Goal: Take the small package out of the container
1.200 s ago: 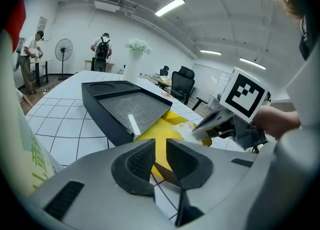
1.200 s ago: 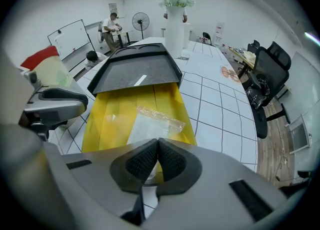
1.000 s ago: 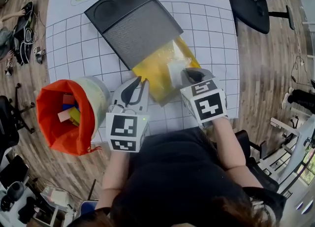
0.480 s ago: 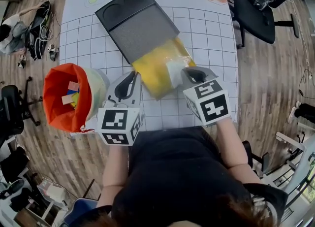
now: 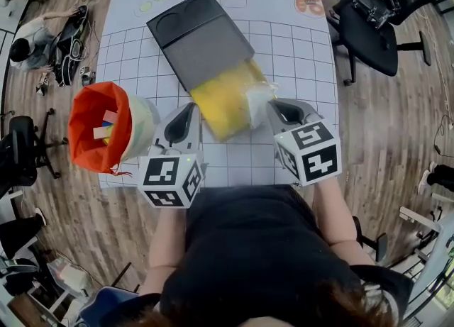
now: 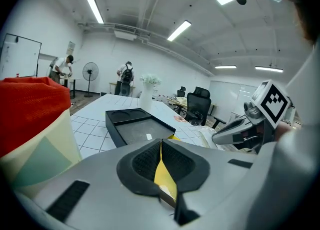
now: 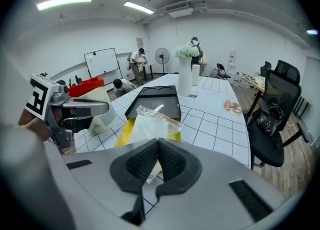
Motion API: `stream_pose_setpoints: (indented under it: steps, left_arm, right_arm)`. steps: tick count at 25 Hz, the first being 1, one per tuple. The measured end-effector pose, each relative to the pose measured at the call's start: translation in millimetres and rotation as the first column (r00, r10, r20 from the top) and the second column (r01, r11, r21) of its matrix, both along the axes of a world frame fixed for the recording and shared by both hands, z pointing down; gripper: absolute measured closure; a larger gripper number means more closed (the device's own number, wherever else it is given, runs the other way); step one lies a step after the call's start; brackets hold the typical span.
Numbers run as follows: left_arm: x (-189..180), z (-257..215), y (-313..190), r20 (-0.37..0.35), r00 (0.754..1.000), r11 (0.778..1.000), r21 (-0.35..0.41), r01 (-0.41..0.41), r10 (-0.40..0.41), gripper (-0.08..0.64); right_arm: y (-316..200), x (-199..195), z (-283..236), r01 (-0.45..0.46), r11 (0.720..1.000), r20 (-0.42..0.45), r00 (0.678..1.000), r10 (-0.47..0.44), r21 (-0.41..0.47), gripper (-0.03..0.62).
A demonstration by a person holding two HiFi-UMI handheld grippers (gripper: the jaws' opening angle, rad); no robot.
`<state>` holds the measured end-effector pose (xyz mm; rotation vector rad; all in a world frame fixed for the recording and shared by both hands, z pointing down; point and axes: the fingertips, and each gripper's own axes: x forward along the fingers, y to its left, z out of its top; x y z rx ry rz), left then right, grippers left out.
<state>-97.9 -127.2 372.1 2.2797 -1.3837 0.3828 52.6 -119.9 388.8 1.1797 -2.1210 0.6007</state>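
L gripper (image 5: 190, 110), jaws apart a sec ago, now pinches the yellow pouch (image 5: 221, 98) at its 8 o'clock edge. R gripper (image 5: 274, 106) is clamped on the small clear package (image 5: 258, 96), lying at pouch's 3 o'clock side. At pouch's 11 o'clock: black tray (image 5: 198, 35); at 9: orange-lined bin (image 5: 99, 134).

Envelope (image 5: 221, 100) laid flat on table (image 5: 301, 59), ahead of and between both sets of jaws. Envelope's near left edge pinched in left gripper (image 5: 193, 111). Small package (image 5: 257, 96) resting at envelope's near right, pinched in right gripper (image 5: 274, 106). Tray (image 5: 198, 38) set just beyond envelope, touching its far end. Bin (image 5: 106, 134) placed left of left jaws, at table edge. Vase (image 7: 185, 74) stood far ahead, past tray. Office chair (image 5: 369, 24) seen right of right jaws, off table.
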Motion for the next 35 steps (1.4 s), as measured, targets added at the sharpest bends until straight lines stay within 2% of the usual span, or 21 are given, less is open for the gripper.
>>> stream_pose_setpoints:
  steps: [12,17,35]
  left_arm:
    - [-3,-4,23,0.029,0.999,0.999,0.005,0.034,-0.034,0.529]
    - [-5,-4,27,0.020,0.999,0.999,0.008,0.042,-0.042,0.529]
    - [-6,-2,28,0.024,1.000,1.000,-0.003,0.010,-0.010,0.529]
  right_arm:
    - [11,11,-15,0.006,0.997,0.046,0.999,-0.009,0.077,0.575]
    - [14,10,-20,-0.006,0.997,0.105,0.994,-0.002,0.074,0.575]
    - [21,4,-21,-0.016,0.997,0.123,0.992,0.007,0.074,0.577]
